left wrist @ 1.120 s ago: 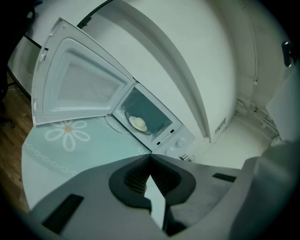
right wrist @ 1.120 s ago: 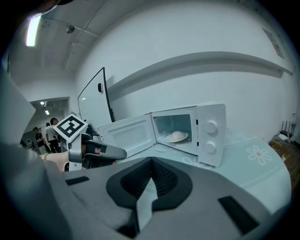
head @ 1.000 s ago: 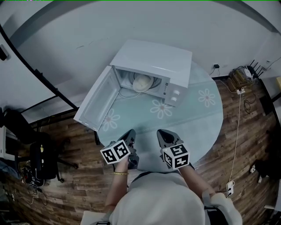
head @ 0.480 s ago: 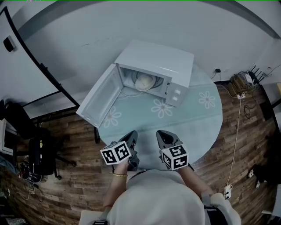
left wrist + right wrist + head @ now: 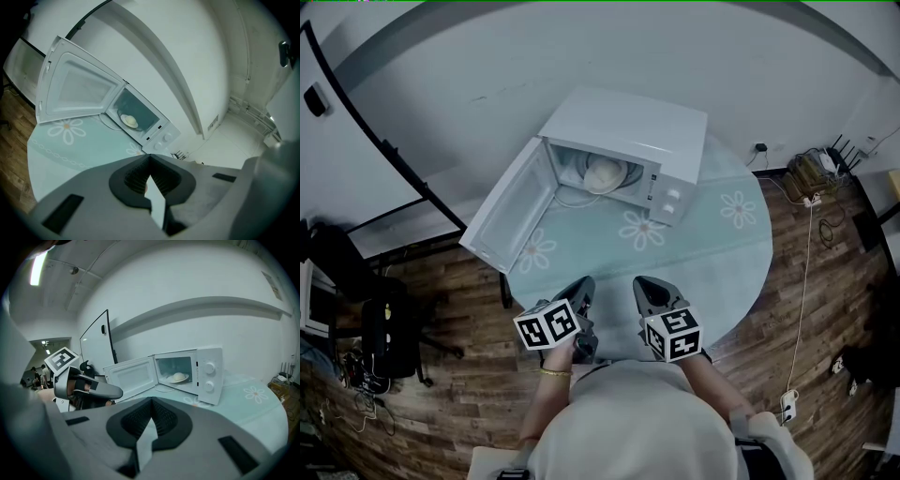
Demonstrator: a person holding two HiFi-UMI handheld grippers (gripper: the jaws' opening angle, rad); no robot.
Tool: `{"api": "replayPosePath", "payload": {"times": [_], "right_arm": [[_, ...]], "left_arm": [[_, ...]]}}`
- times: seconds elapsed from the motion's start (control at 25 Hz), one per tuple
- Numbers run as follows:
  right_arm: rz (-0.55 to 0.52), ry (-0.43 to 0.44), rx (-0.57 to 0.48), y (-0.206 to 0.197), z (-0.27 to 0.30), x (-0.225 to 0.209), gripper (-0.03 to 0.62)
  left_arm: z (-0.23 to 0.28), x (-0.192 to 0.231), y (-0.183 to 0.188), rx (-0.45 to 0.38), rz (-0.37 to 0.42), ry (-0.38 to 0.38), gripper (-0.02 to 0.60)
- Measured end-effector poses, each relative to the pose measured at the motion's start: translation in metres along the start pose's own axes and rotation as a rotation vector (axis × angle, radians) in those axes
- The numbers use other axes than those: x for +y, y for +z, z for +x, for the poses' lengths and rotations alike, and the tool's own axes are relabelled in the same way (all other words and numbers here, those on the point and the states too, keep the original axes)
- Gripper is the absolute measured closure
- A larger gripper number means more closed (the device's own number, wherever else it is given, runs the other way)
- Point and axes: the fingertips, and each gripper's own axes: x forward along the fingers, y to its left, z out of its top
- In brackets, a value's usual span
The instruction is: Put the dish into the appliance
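Round table (image 5: pixel 741 253) carries white microwave (image 5: pixel 628 127), its door (image 5: pixel 511 220) swung wide. Dish (image 5: pixel 605 174) sits inside the cavity, well apart from both grippers. Left gripper (image 5: pixel 580 284) and right gripper (image 5: pixel 644 285) are at the near table edge, jaws closed together, nothing between them.

Round table (image 5: pixel 733 274) is covered edge to edge in a pale green cloth printed with white daisies (image 5: pixel 740 208). Wood-plank floor (image 5: pixel 459 412) surrounds it.

Taking the table as the dial:
- 2 o'clock: a router with upright antennas (image 5: pixel 844 150) sits by the wall among tangled leads.
- 3 to 5 o'clock: a white cable (image 5: pixel 807 281) runs down to a white plug block (image 5: pixel 787 403).
- 8 o'clock: a dark office chair (image 5: pixel 389 333).
- 10 o'clock: a black-framed board (image 5: pixel 96 352) stands upright.
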Motion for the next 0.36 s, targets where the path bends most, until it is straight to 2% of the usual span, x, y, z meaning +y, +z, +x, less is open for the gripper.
{"api": "replayPosePath", "payload": {"times": [0.36], "right_arm": [[-0.007, -0.011, 0.008, -0.001, -0.001, -0.0005, 0.588]], "left_arm": [[-0.0013, -0.0025, 0.0001, -0.002, -0.002, -0.005, 0.569]]}}
